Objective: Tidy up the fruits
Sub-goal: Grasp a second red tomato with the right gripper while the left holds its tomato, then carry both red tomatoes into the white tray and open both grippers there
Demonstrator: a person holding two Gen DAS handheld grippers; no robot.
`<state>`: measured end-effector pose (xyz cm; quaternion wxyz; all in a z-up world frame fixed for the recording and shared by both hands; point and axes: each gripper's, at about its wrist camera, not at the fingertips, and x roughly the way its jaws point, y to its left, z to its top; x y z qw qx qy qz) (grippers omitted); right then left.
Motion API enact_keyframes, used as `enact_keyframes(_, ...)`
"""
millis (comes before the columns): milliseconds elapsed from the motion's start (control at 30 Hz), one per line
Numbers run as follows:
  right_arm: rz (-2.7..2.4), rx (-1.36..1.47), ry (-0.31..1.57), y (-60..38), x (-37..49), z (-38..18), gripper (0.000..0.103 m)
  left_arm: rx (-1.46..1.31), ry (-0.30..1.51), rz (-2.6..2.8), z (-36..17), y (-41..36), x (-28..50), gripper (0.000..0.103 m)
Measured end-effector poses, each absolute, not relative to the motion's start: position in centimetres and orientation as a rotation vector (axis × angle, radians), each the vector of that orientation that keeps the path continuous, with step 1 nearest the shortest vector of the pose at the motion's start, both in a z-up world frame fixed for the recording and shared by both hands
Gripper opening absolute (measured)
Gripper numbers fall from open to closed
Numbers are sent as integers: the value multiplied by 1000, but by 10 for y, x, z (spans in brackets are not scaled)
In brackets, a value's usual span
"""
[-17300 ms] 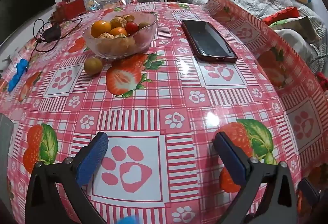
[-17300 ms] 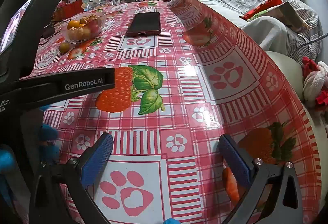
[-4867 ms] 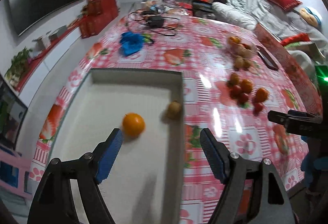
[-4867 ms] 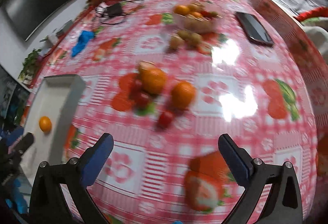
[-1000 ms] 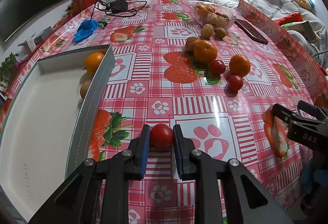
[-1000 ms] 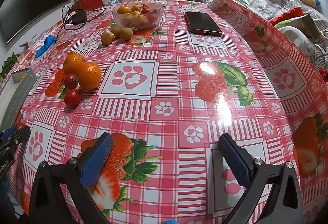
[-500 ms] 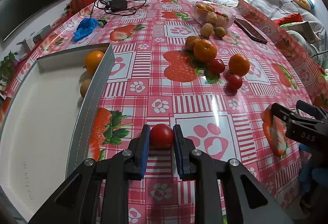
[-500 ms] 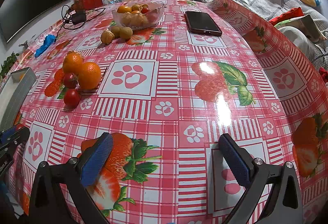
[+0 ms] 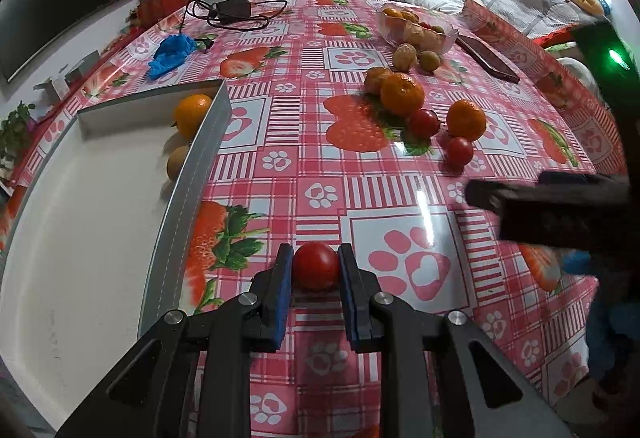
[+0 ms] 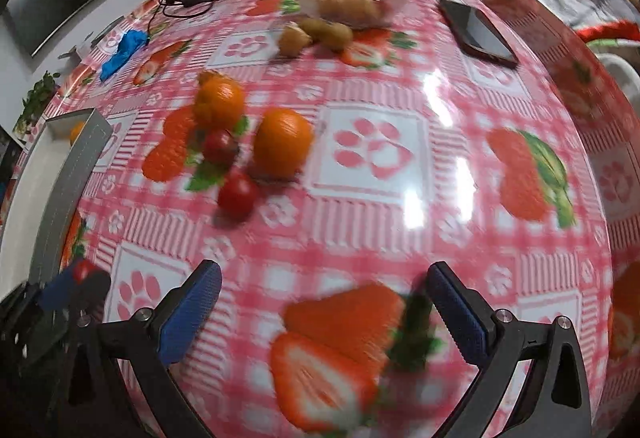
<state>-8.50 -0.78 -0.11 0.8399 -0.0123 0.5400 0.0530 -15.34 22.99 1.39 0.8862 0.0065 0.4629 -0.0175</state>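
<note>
My left gripper (image 9: 316,270) had its jaws clamped on a small red tomato (image 9: 315,265), held just above the checked counter (image 9: 400,193) and just beside the long wall of the white tray (image 9: 188,193). My right gripper (image 10: 324,302) had its jaws wide apart with nothing between them, angled down toward the loose fruit in a badly blurred view.

The sorting looked barely begun. Only two pieces lay inside the tray: an orange (image 9: 191,114) in the far corner and a brownish fruit (image 9: 178,162) against the wall nearer me. The tomato in my left jaws had not yet crossed that wall.

Still out on the counter sat a cluster: a large orange (image 9: 402,93) with a smaller fruit touching it behind, a second orange (image 9: 466,119), and two more tomatoes (image 9: 424,122), one between the oranges and one just in front of the second. Farther back, two brownish fruits (image 9: 405,57) rested beside the glass bowl (image 9: 416,27), itself still heaped with fruit. By my reckoning most of the job remained.
</note>
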Motion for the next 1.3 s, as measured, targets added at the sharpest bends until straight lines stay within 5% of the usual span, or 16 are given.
enact_keyframes(100,103,-27,1123,3,-73,-2,101,13,961,-32,14,230,-154,24)
enact_keyframes(233,85,-48,1094,16,-66,0,86,8,965,-35,14,230,-153,24)
enact_keyframes(333,89,-79,1077,25,-64,2,62,7,965,-35,14,230,-153,24)
enact_keyframes(400,112,-83,1068,28,-65,4,34,12,963,-32,14,229,-153,24)
enact_keyframes(467,132,-81,1070,28,-68,5,23,13,963,-33,14,230,-153,24)
enact_keyframes(1300,238,154,1071,-26,-124,36,23,-203,934,-89,68,286,-171,24)
